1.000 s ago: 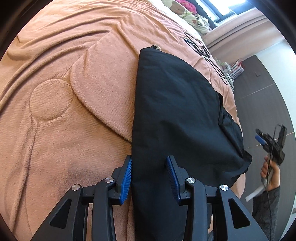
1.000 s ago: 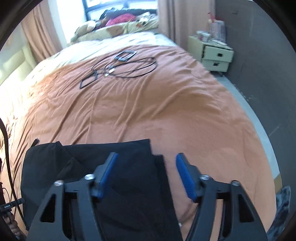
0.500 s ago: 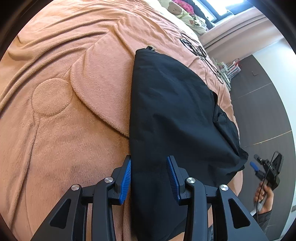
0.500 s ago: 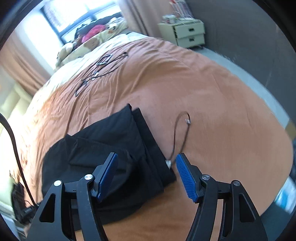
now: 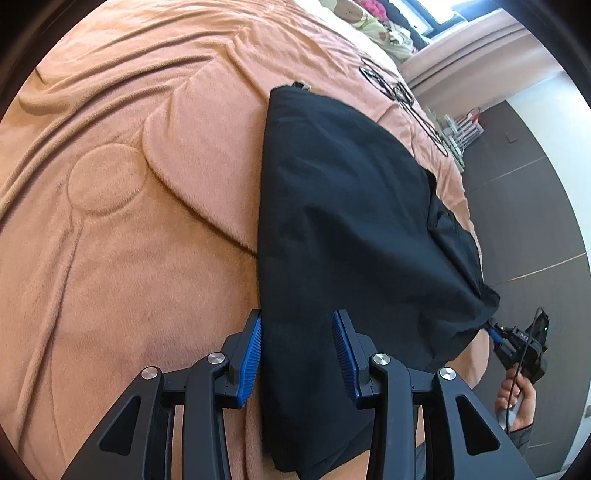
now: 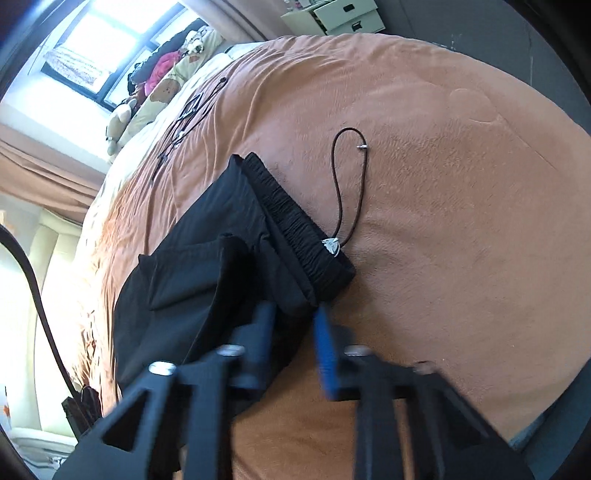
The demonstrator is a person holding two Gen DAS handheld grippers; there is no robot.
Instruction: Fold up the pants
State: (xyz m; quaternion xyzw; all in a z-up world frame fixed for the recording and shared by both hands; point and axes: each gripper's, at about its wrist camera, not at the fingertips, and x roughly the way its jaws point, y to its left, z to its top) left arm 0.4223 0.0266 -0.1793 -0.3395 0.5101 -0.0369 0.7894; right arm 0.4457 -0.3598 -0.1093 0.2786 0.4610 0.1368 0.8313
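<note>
Black pants point(image 5: 343, 221) lie folded on the orange bed cover point(image 5: 129, 221). In the right wrist view the pants point(image 6: 221, 266) show an elastic waistband and a dark drawstring point(image 6: 351, 184) looping onto the cover. My left gripper point(image 5: 297, 350) is open, its blue pads either side of the pants' near end. My right gripper point(image 6: 293, 343) is blurred, its jaws narrowed around the pants' near corner; I cannot tell whether they are closed on it. In the left wrist view the right gripper point(image 5: 517, 343) is at the pants' right corner.
Black cables point(image 6: 184, 118) lie on the cover farther up the bed. Pillows and soft toys point(image 6: 162, 85) sit by the window. A white nightstand point(image 6: 332, 14) stands beyond the bed. The bed edge drops to dark floor point(image 5: 535, 221).
My right gripper has swung and moved in onto the pants' corner, and its jaws have narrowed. The left gripper has stayed open over the pants' end.
</note>
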